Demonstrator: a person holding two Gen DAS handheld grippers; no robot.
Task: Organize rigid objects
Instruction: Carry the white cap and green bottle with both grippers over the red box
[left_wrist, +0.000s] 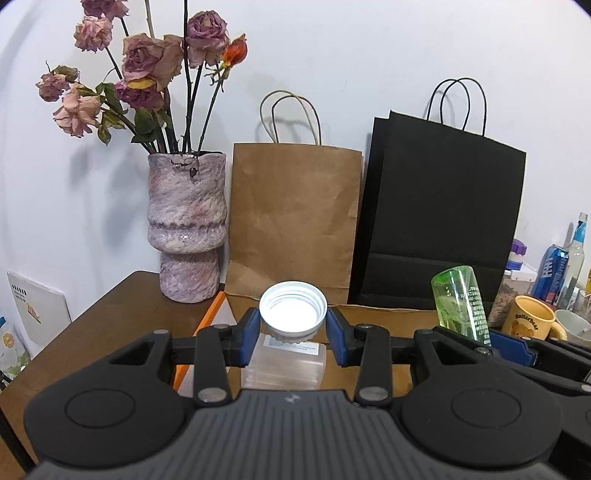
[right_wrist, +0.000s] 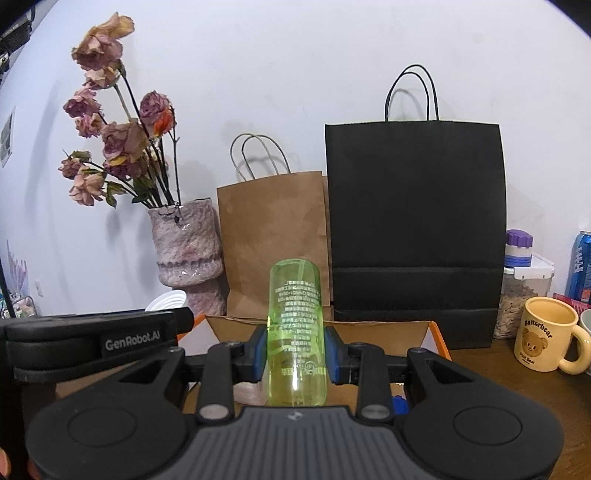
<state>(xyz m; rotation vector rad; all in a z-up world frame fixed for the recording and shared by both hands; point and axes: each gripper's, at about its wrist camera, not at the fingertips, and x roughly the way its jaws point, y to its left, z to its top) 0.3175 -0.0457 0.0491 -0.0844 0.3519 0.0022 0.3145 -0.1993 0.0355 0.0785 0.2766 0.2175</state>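
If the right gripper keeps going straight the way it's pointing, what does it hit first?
Probably the black paper bag behind the open cardboard box, or the brown bag beside it; depth is unclear. The green bottle it holds would touch first.

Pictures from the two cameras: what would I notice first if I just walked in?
Probably the green bottle, pinched in the right hand-held gripper over the open cardboard box. Next, the white lid in the left hand-held gripper. Behind, dried roses stand in a pink vase at the left, beside a brown bag and a black bag.
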